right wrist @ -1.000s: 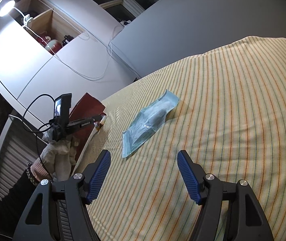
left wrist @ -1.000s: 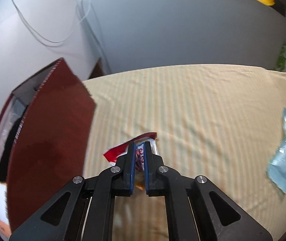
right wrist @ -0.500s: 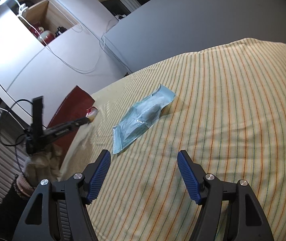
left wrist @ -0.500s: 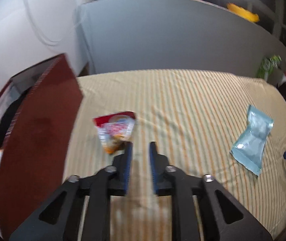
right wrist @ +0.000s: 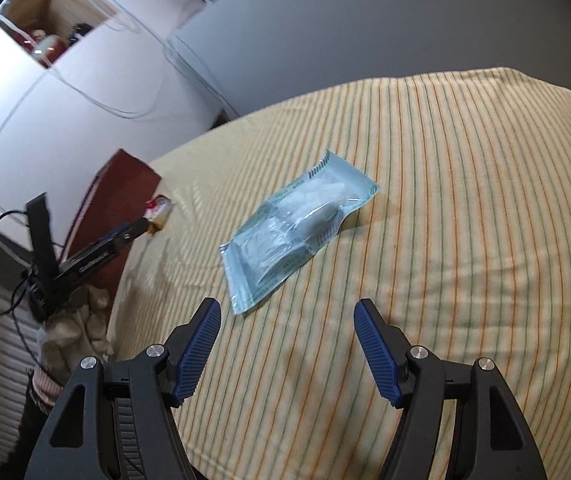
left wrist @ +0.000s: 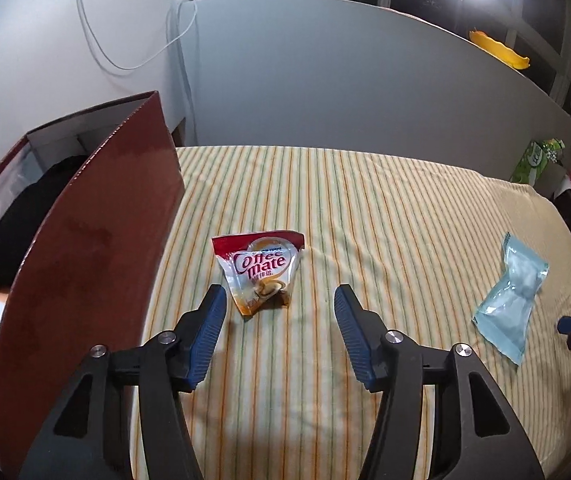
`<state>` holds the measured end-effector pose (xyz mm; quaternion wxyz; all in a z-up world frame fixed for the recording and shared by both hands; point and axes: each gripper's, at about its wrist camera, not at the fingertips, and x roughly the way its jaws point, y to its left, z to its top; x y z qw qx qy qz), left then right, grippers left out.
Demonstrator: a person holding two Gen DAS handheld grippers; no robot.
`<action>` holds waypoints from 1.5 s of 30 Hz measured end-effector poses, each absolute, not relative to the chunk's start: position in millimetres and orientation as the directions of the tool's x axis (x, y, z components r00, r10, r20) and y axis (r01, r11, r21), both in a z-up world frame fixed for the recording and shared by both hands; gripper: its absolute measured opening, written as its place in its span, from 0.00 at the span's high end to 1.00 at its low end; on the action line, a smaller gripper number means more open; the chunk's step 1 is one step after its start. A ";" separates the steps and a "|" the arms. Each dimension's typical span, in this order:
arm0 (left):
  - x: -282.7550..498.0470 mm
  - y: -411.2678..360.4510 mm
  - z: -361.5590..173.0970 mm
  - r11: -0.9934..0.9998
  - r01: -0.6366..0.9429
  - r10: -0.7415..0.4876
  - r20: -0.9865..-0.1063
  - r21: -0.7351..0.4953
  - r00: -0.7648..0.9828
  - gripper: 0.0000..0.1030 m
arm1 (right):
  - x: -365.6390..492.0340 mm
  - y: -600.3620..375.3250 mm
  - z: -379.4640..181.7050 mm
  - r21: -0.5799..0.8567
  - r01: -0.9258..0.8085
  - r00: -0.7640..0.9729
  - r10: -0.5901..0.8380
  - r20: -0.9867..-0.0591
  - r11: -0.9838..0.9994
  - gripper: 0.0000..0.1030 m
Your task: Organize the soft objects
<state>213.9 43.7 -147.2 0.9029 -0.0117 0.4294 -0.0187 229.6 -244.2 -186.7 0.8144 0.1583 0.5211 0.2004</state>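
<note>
Left gripper (left wrist: 279,308): jaws opening, nothing between them; sachet (left wrist: 260,271) lies free on the table (left wrist: 385,216) just ahead of the tips, centre frame, beside the red box (left wrist: 85,248) at left. Right gripper (right wrist: 287,328): jaws wide, empty. Blue pouch (right wrist: 297,228) sits just above its tips, slightly left of centre, long axis running lower left to upper right, so the jaws sit skewed to it. Right hand is nearer the pouch; likely next pick. Striped cloth, slightly rippled. Grey partition behind, white wall with cables upper left.
</note>
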 end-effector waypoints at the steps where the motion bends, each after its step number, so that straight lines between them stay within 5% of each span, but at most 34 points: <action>1: 215.1 44.7 -148.1 0.999 0.025 -0.045 -0.774 -0.038 0.632 0.42 | 235.1 -242.1 -187.9 0.473 -0.147 0.362 0.492 -0.792 0.869 0.37; 16: 225.3 61.1 -157.1 0.997 -0.001 -0.057 -0.780 -0.074 0.623 0.36 | 307.0 -197.2 -198.9 0.399 -0.005 0.237 0.389 -0.890 0.917 0.36; 38: 253.0 70.0 -183.5 0.998 -0.024 -0.035 -0.798 -0.062 0.601 0.36 | 335.5 -106.8 -209.6 0.050 -0.141 0.187 0.077 -0.979 0.989 0.36; 45: 257.1 70.8 -184.0 0.997 -0.035 -0.030 -0.794 -0.064 0.607 0.48 | 324.9 -96.2 -212.6 -0.004 -0.244 0.176 0.040 -0.984 0.970 0.41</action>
